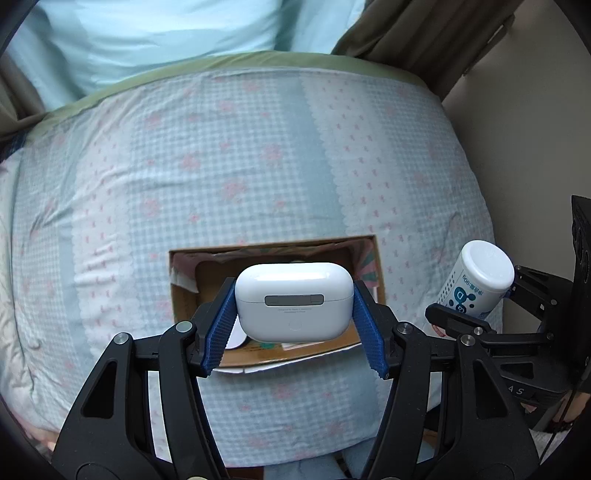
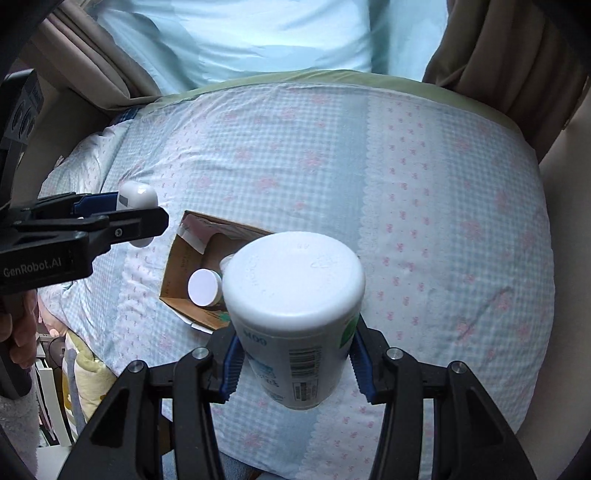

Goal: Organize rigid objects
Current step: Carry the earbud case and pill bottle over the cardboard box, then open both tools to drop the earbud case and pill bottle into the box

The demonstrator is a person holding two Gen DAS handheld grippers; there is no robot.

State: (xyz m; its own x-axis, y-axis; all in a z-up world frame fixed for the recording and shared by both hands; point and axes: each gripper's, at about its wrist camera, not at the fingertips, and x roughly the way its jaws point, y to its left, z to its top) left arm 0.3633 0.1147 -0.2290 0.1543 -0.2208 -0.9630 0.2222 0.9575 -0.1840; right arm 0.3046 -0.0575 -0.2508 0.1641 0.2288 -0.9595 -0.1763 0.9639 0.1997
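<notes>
My left gripper (image 1: 294,306) is shut on a white earbud case (image 1: 294,301) and holds it above an open cardboard box (image 1: 380,273) on the bed. My right gripper (image 2: 295,350) is shut on a white cylindrical bottle (image 2: 295,314) with a white cap, held above the bed beside the box (image 2: 173,266). The bottle also shows at the right of the left wrist view (image 1: 476,280). The earbud case shows at the left of the right wrist view (image 2: 137,197). A small white-lidded jar (image 2: 204,287) lies inside the box.
The bed is covered by a blue-and-pink checked quilt (image 1: 221,166). Brown curtains (image 2: 498,48) hang at both far corners around a pale blue window blind (image 1: 166,33). A beige wall (image 1: 517,129) runs along the bed's right side.
</notes>
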